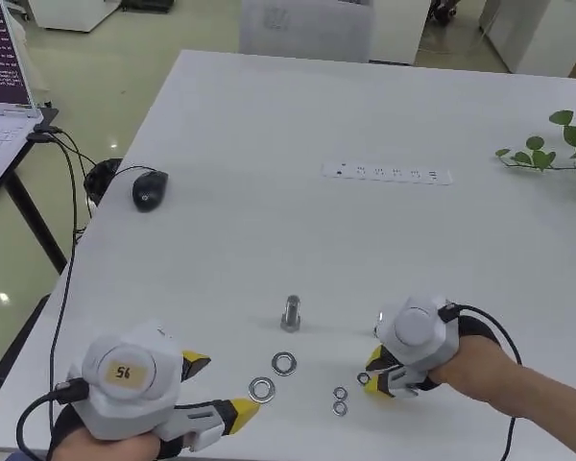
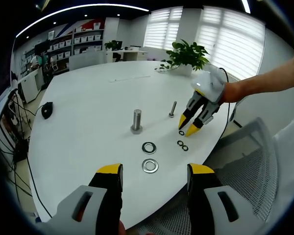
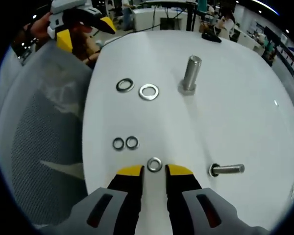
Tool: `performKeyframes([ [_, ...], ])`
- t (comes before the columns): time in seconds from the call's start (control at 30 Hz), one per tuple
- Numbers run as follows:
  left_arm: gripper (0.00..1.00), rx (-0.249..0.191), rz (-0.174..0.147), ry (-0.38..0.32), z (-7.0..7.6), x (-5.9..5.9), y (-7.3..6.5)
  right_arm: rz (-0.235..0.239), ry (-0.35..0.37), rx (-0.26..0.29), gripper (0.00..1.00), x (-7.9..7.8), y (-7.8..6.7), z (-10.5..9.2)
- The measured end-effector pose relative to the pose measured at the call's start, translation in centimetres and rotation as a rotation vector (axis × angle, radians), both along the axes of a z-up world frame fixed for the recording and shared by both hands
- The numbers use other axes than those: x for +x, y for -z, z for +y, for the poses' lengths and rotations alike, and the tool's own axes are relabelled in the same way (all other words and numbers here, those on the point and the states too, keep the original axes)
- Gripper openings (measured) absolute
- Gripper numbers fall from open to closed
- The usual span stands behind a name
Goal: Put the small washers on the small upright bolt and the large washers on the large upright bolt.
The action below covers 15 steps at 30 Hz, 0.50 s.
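My right gripper (image 3: 155, 172) is down at the white tabletop (image 3: 235, 98), its yellow-tipped jaws parted only narrowly. One small silver steel washer (image 3: 154, 164) lies flat in the gap right at the tips; I cannot tell whether the pads touch it. In the right gripper view the small upright steel bolt (image 3: 228, 169) stands near, at 3 o'clock from the tips. Two more small silver washers (image 3: 132, 142) lie side by side at 11 o'clock. Farther out, toward 1 o'clock, stands the large upright steel bolt (image 3: 191, 73), with two large silver washers (image 3: 148, 91) close together at its 9 o'clock.

My left gripper (image 2: 155, 171) is released, jaws spread wide with nothing between them. In the left gripper view the nearer large washer lies just ahead of the tips at 12 o'clock, with the other one and then the large bolt beyond it.

In the head view a black computer mouse (image 1: 149, 189) sits at 10 o'clock from the large bolt, and a white power strip (image 1: 387, 174) at 1 o'clock.
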<state>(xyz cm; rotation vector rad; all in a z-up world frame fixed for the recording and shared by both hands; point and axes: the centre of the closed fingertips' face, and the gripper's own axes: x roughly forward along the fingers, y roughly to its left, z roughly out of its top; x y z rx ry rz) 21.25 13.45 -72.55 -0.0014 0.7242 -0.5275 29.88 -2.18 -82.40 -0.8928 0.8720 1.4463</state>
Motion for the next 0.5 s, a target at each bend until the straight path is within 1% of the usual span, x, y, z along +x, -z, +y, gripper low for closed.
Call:
performKeyframes([
  [0.07, 0.52, 0.001, 0.0, 0.002, -0.1, 0.1, 0.0, -0.028, -0.046, -0.009, 0.19, -0.1, 0.0, 0.0],
  [0.23, 0.52, -0.002, -0.003, 0.011, -0.5, 0.3, 0.0, -0.017, -0.038, -0.01, 0.19, 0.1, 0.0, 0.0],
  [0.37, 0.52, -0.005, -0.003, 0.017, -0.8, 0.4, 0.0, -0.032, -0.056, -0.007, 0.18, 0.0, 0.0, 0.0],
  [0.43, 0.52, -0.006, -0.004, 0.019, -0.9, 0.4, 0.0, -0.033, -0.049, -0.003, 0.16, -0.1, 0.0, 0.1],
  [0.5, 0.52, -0.007, -0.004, 0.02, -1.0, 0.3, 0.0, -0.047, -0.056, -0.004, 0.15, -0.1, 0.0, 0.2],
])
